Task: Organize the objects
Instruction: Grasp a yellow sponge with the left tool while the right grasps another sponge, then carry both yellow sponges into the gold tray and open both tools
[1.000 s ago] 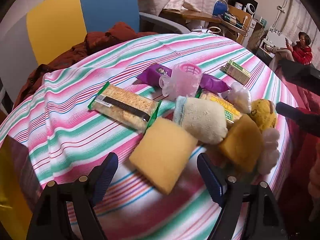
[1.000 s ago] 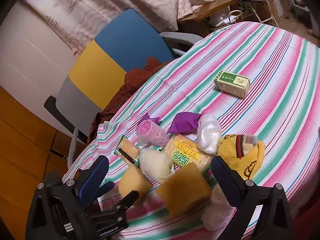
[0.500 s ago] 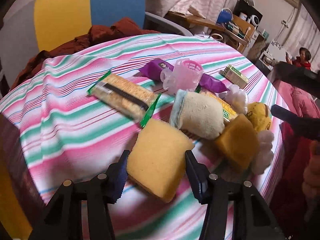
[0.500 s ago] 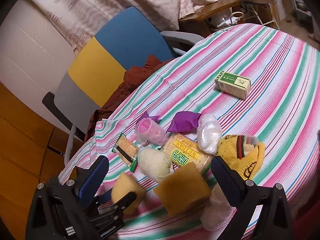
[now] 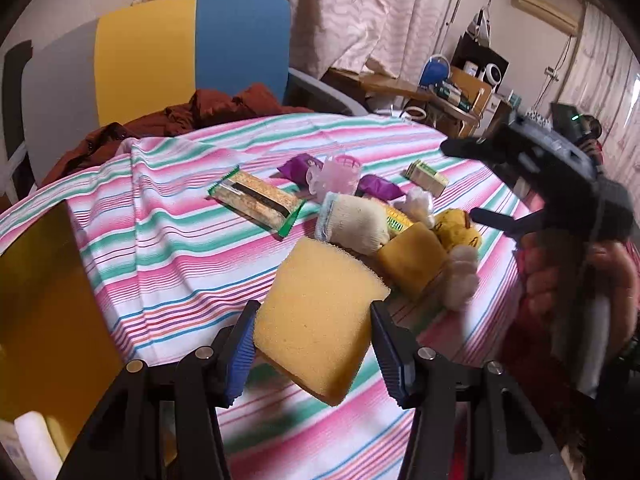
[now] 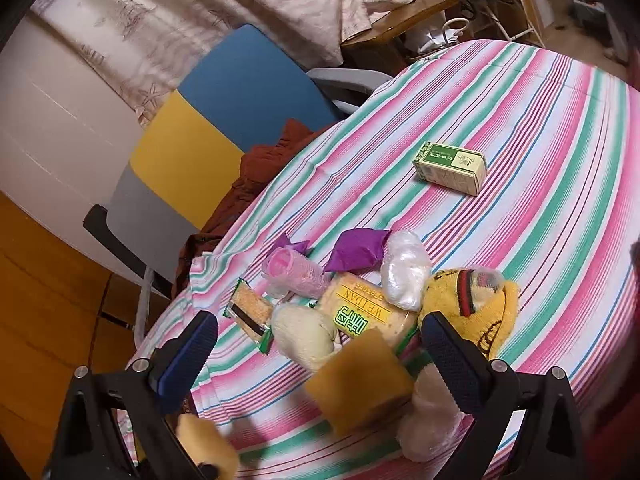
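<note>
Left claw [image 5: 312, 340] pinching yellow sponge [image 5: 318, 320], right claw [image 6: 320, 356] spread (empty), darker sponge [image 6: 360, 386] and socks [image 6: 306, 336] crowding ahead

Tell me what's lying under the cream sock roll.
The sock roll rests on the yellow WEIDAN cracker pack, covering its near corner. Whatever else is beneath stays hidden.

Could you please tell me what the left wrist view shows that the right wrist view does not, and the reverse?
Only the left wrist view shows the left gripper closed on the yellow sponge, and the hand holding the other gripper. Only the right wrist view shows the open right gripper and the printed face of the cracker packet. Both show the striped tablecloth, the green box, the pink cup and the second sponge.
</note>
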`<state>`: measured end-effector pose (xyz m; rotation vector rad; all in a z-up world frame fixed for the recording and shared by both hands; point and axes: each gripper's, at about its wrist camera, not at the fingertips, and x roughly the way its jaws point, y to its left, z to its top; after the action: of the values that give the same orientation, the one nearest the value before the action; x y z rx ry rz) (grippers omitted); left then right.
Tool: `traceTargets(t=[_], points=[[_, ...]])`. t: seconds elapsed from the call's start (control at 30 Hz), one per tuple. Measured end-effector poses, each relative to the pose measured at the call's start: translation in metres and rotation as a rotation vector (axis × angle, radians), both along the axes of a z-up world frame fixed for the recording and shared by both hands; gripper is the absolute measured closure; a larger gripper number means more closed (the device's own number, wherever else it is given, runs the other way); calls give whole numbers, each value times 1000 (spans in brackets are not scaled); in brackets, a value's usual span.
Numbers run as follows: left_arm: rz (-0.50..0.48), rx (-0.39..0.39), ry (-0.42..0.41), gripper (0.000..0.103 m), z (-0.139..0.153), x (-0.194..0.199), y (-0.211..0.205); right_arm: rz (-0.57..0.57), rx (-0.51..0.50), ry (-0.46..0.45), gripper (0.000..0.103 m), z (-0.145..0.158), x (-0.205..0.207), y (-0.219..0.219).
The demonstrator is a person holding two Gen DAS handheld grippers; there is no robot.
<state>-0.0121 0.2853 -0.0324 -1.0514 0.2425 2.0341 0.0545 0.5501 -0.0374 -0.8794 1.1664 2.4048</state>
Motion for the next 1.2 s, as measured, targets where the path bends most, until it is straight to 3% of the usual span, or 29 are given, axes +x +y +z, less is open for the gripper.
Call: traceTargets(t=[0.13, 0.33, 0.73, 0.8, 0.87, 1.0, 1.2], points=[[25, 28, 6, 48, 10, 4, -19, 67, 10, -36, 1, -3, -10, -8], [75, 65, 14, 48, 20, 4, -49, 149, 116, -276, 1, -21, -40, -29], [193, 110, -1, 48, 23, -7, -98, 276, 253, -566, 2, -59, -64, -57], [207, 112, -2, 48, 22, -8, -103, 286, 285, -603, 12, -62, -66, -60], [220, 114, -3, 48, 22, -9, -109, 291, 337, -651, 31, -65, -67, -63], [243, 121, -2, 48, 23, -11, -118, 306, 360, -638, 35, -62, -66, -67], [272, 116, -1, 48, 22, -13, -129, 397, 321, -533, 35, -47, -54, -91]])
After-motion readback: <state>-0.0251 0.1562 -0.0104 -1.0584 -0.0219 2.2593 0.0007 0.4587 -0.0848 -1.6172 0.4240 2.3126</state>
